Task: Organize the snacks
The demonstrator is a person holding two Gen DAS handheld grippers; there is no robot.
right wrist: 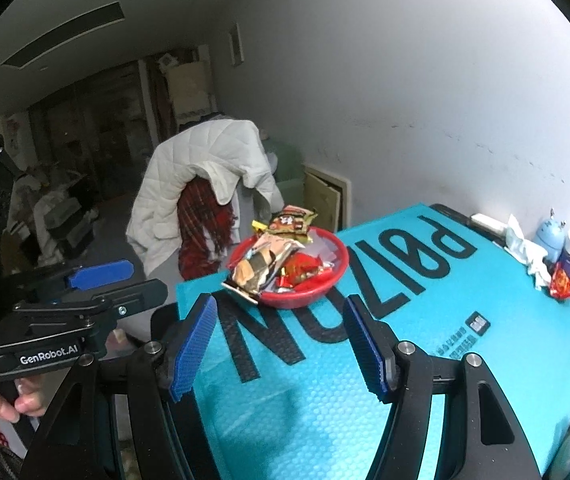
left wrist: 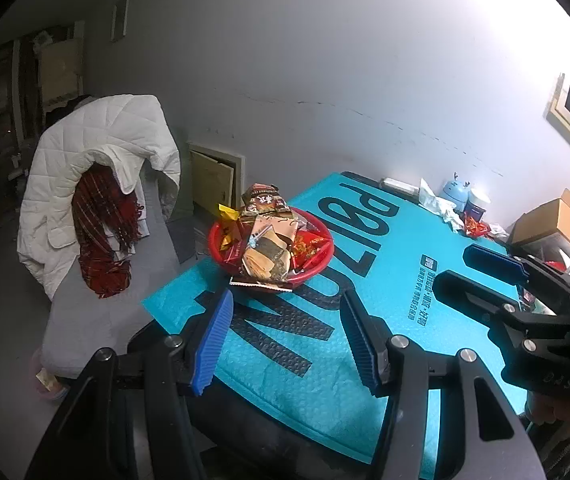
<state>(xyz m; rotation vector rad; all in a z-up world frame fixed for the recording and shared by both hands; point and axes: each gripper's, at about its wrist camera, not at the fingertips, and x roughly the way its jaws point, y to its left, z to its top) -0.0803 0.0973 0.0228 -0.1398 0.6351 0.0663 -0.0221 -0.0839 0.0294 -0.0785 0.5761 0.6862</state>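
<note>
A red basket [left wrist: 317, 266] [right wrist: 325, 286] heaped with snack packets [left wrist: 269, 240] [right wrist: 269, 258] sits at the far left end of a table covered by a turquoise mat [left wrist: 325, 344] [right wrist: 425, 320]. My left gripper [left wrist: 287, 308] is open and empty, held above the mat short of the basket. My right gripper [right wrist: 281, 308] is open and empty, also short of the basket. Each gripper shows in the other's view: the right one [left wrist: 481, 268] at the right, the left one [right wrist: 125, 280] at the left, both with jaws apart.
A chair draped with a white quilted jacket [left wrist: 97, 176] [right wrist: 205, 176] and a red scarf [left wrist: 105, 240] stands beyond the table's left end. Against the wall at the back right lie tissues, a small blue figure [left wrist: 455, 194] [right wrist: 551, 236], a red wrapper [right wrist: 563, 284] and a cardboard box [left wrist: 557, 220].
</note>
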